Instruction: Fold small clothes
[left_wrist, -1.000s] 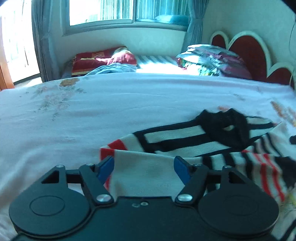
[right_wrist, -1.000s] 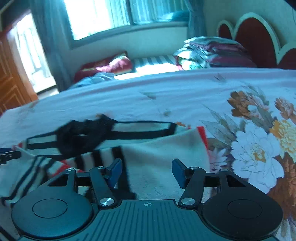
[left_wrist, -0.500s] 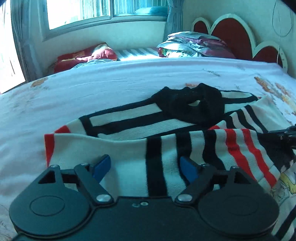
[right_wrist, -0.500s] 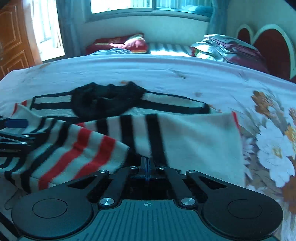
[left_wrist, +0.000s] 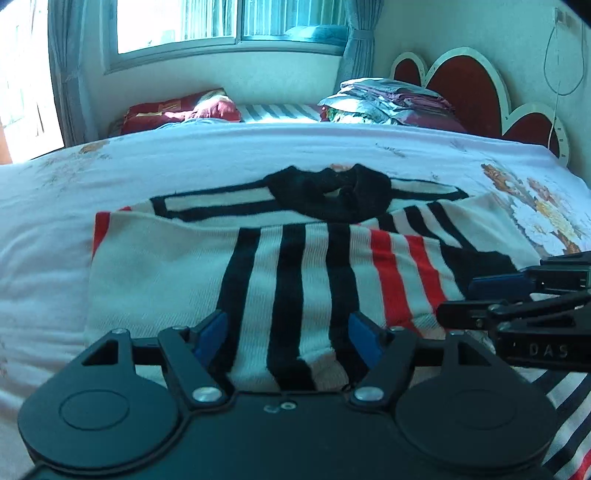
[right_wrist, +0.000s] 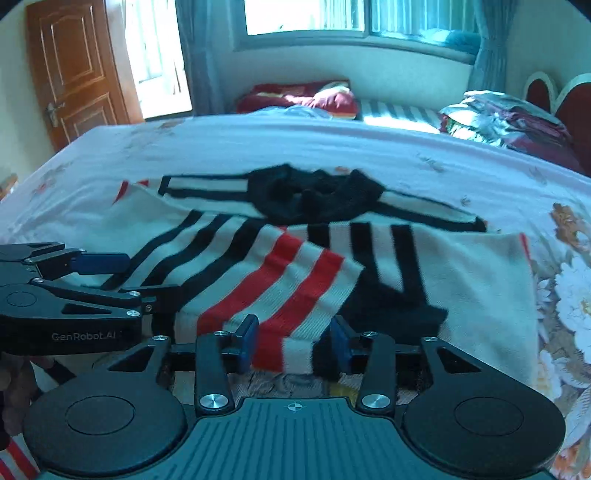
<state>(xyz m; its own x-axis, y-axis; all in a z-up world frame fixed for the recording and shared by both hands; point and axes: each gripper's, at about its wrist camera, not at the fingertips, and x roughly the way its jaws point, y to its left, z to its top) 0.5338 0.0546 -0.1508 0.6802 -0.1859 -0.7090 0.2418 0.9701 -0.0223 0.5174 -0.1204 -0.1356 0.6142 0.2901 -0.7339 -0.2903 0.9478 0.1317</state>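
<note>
A small white sweater (left_wrist: 288, 258) with black and red stripes and a black collar (left_wrist: 332, 195) lies on the bed, both sleeves folded across its body. My left gripper (left_wrist: 288, 332) is open, its blue pads either side of the left sleeve's striped cuff. My right gripper (right_wrist: 293, 341) is open over the red-striped end of the right sleeve (right_wrist: 280, 288). Each gripper shows at the edge of the other's view: the right one (left_wrist: 517, 295), the left one (right_wrist: 74, 280).
The bed has a pale floral sheet (left_wrist: 184, 166). A headboard (left_wrist: 469, 92) and stacked bedding (left_wrist: 388, 99) stand at the far right. Red pillows (right_wrist: 303, 98) lie under the window. A wooden door (right_wrist: 74, 74) is at the left.
The right gripper was shut on the sleeve half a second ago and has opened, letting it lie across the sweater. Both grippers have drawn back and closer together.
</note>
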